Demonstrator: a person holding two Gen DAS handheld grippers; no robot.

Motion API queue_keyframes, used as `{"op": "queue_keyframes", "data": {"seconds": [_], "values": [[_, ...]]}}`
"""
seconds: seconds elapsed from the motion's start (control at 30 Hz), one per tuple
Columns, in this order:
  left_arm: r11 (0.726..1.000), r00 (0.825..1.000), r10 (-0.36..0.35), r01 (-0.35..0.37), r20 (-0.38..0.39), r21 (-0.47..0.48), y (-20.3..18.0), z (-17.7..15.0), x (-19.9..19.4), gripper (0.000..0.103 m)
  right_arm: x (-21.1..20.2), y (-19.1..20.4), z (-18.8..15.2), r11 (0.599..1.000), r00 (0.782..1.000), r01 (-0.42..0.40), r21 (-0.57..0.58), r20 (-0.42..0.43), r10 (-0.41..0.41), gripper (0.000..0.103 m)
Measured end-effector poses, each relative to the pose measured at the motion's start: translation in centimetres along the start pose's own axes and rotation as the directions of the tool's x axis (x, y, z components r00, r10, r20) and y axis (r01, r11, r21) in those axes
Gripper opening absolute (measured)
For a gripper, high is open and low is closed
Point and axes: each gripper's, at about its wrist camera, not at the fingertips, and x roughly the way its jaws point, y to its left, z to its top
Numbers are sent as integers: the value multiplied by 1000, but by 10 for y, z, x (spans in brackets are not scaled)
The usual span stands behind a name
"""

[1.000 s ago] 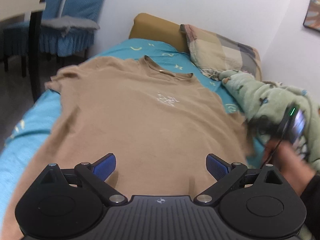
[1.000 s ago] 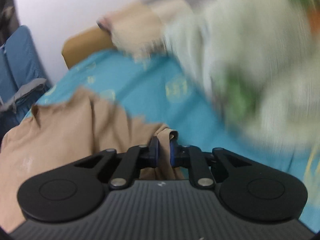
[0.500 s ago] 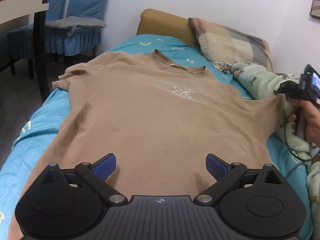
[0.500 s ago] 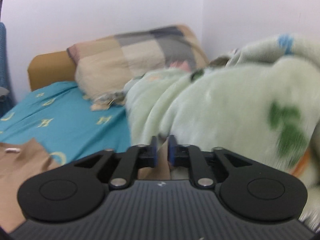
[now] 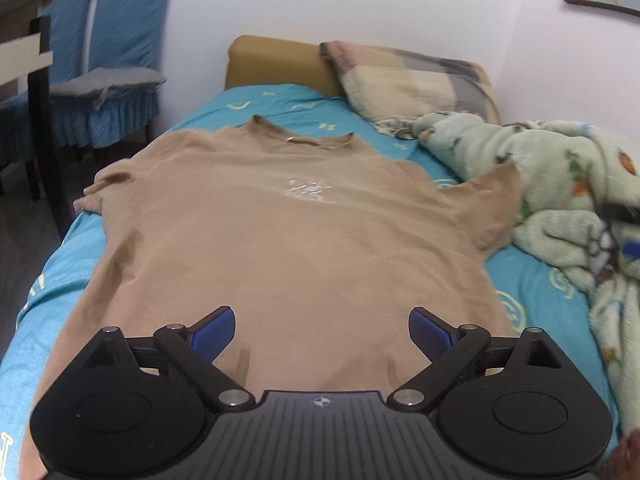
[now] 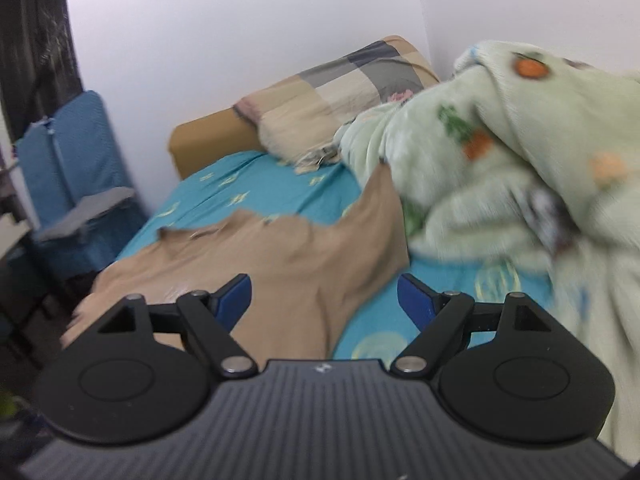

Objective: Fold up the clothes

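Both claws — left gripper (image 5: 322, 330) & right gripper (image 6: 324, 298) — released, empty, over flat tan tee (image 5: 288, 240).

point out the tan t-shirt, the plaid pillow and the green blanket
tan t-shirt (image 5: 288, 240), left wrist view, middle of the chest below the white print
plaid pillow (image 5: 404, 76), left wrist view, middle of its front face
green blanket (image 6: 500, 152), right wrist view, bunched upper fold

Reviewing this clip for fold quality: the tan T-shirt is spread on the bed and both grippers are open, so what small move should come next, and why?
Probably the right gripper should reach forward and pinch the sleeve lying up against the green blanket, to fold it inward. The T-shirt lies flat, nothing is held, and the left gripper hovers open over the hem.
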Motion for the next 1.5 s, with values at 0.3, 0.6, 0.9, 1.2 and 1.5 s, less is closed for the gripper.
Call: {"op": "queue_keyframes", "data": {"seconds": [0.3, 0.6, 0.9, 1.2, 1.5], "values": [[985, 997, -77, 78, -16, 151, -48, -31, -57, 95, -95, 14, -43, 993, 998, -46, 105, -44, 51, 82], [955, 987, -146, 160, -75, 250, -95, -70, -70, 93, -104, 5, -43, 992, 990, -124, 6, 65, 124, 82], [902, 954, -261, 295, -147, 315, -118, -84, -63, 84, -98, -20, -38, 986, 990, -127, 104, 79, 119, 82], [868, 901, -339, 410, -271, 280, -135, -97, -37, 79, -108, -47, -28, 978, 989, -125, 165, 100, 110, 82], [832, 847, -353, 479, -398, 280, -160, -115, -14, 70, -97, -72, -29, 958, 994, -106, 267, 61, 93, 82]]}}
